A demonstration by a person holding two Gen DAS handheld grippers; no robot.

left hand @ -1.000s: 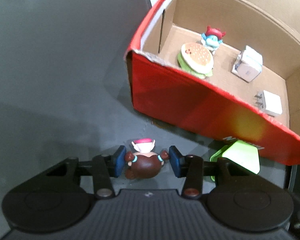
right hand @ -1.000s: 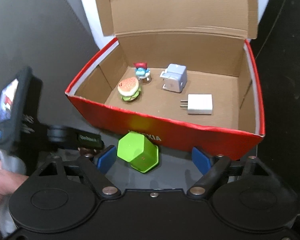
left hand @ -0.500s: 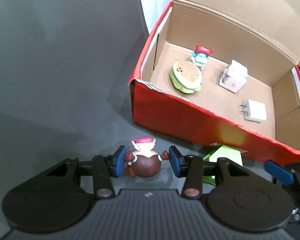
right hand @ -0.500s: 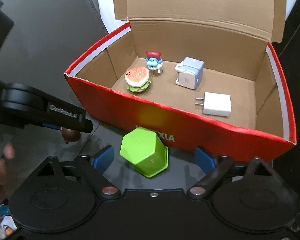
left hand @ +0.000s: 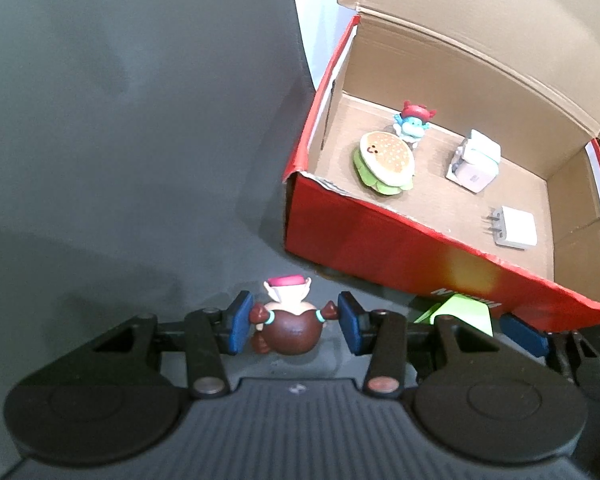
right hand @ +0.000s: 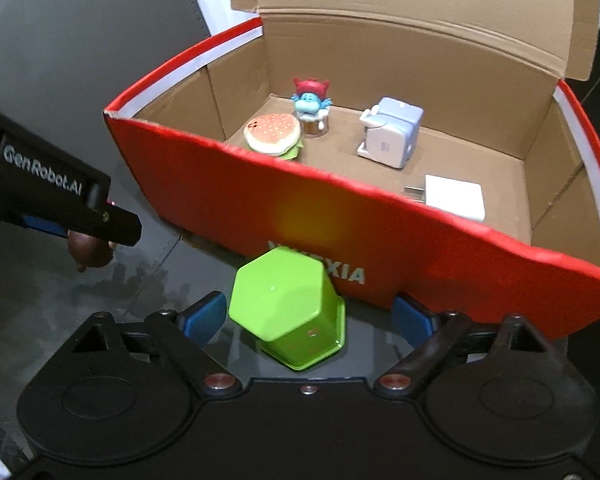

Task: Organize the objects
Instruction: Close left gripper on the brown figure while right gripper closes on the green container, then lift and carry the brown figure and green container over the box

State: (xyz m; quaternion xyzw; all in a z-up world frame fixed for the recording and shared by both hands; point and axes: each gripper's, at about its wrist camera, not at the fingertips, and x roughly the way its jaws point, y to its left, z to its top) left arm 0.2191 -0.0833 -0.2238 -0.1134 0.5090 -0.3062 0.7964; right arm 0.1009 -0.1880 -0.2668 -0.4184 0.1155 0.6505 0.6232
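- A brown figurine (left hand: 288, 330) with a pink cap is being gripped between the blue pads of the left gripper (left hand: 294, 322), one pad pressing on each of its outstretched arms; it is being held just above the dark grey table (left hand: 120, 140), near the left front corner of the red box (left hand: 400, 256).
- In the right wrist view the same figurine (right hand: 90, 250) is being seen hanging under the left gripper's finger, to the left of the box.
- A green hexagonal cup (right hand: 290, 306) is lying tilted on the table, bottom facing the camera, just in front of the box's near wall (right hand: 340, 224).
- The cup is being straddled by the right gripper (right hand: 308, 316), whose jaws have just been closing yet are standing wide; the left pad is being kept just beside the cup, the right pad well apart from it, so nothing is being clamped.
- Inside the open box, a toy burger (right hand: 274, 136) and a blue figurine with a red hat (right hand: 311, 102) are being kept on the left, a pale blue cube charger (right hand: 392, 132) in the middle, and a white plug adapter (right hand: 454, 196) nearer on the right.
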